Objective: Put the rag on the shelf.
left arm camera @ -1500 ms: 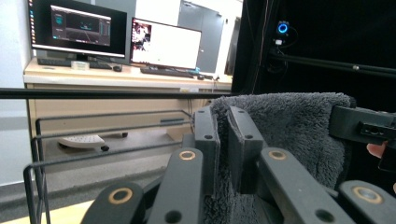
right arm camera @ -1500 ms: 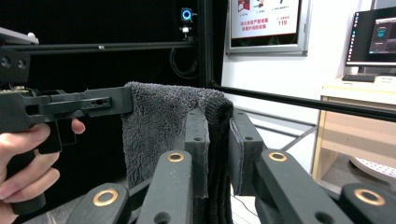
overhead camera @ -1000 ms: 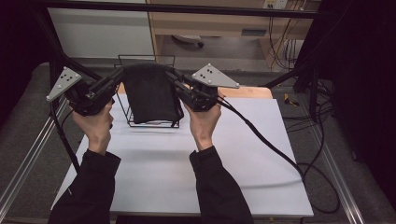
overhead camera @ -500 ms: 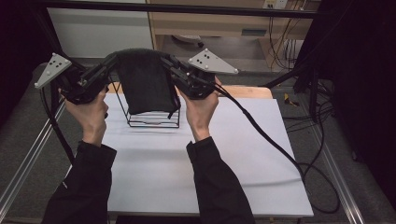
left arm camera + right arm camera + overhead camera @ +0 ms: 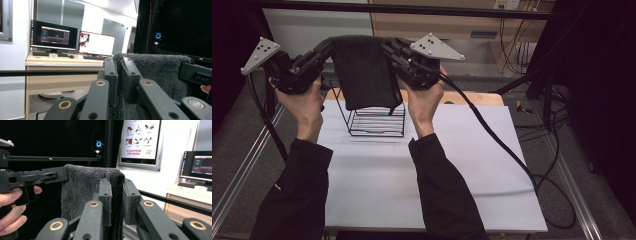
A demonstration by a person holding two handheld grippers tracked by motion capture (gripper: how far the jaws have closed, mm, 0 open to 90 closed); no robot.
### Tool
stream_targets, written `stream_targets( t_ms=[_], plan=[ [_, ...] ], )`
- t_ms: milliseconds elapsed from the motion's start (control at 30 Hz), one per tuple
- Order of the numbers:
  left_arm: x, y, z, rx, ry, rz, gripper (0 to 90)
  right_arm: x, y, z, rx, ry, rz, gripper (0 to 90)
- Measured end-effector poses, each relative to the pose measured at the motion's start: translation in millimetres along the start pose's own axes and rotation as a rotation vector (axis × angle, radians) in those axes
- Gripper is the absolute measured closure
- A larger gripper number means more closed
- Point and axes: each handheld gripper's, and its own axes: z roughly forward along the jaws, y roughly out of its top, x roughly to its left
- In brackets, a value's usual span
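High view: dark grey towel (image 5: 362, 70) held up by its top corners, hanging above a black wire rack (image 5: 377, 119) on the white worktop (image 5: 377, 185).
Left hand-held gripper (image 5: 323, 51): clamped on the towel's left top corner, grey plate raised at the far left.
Right hand-held gripper (image 5: 391, 50): clamped on the right top corner, cable (image 5: 502, 145) trailing across the worktop.
Left gripper view: jaws closed on fleecy towel edge; two monitors (image 5: 75, 41) on a desk behind.
Right gripper view: towel pinched between jaws; poster (image 5: 141, 140) on the wall beyond.
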Motion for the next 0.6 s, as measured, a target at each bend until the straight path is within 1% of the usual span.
stream_targets(
  t_ms=[100, 233, 300, 400, 533, 600],
  plan=[
    [0.8, 5.6, 3.9, -0.002, 0.007, 0.011, 83.2, -2.8, 4.7, 5.2, -0.002, -0.005, 0.0, 80.3],
    [3.7, 11.7, 9.9, 0.0, 0.014, 0.012, 83.2, -7.8, 9.5, 11.6, -0.006, -0.008, 0.005, 80.3],
    [5.4, 14.1, 13.3, -0.001, 0.019, 0.003, 83.2, -8.7, 11.1, 14.4, -0.009, -0.008, 0.009, 80.2],
    [8.3, 19.2, 18.3, -0.002, 0.028, 0.013, 83.2, -10.5, 13.6, 18.9, -0.01, -0.009, 0.007, 80.3],
    [12.2, 26.3, 22.5, -0.013, 0.026, 0.001, 83.2, -13.6, 18.6, 24.7, -0.012, -0.01, 0.008, 80.3],
    [14.2, 29.9, 24.7, -0.02, 0.032, -0.009, 83.2, -15.0, 21.8, 28.1, -0.017, -0.008, 0.004, 80.3]
  ],
)
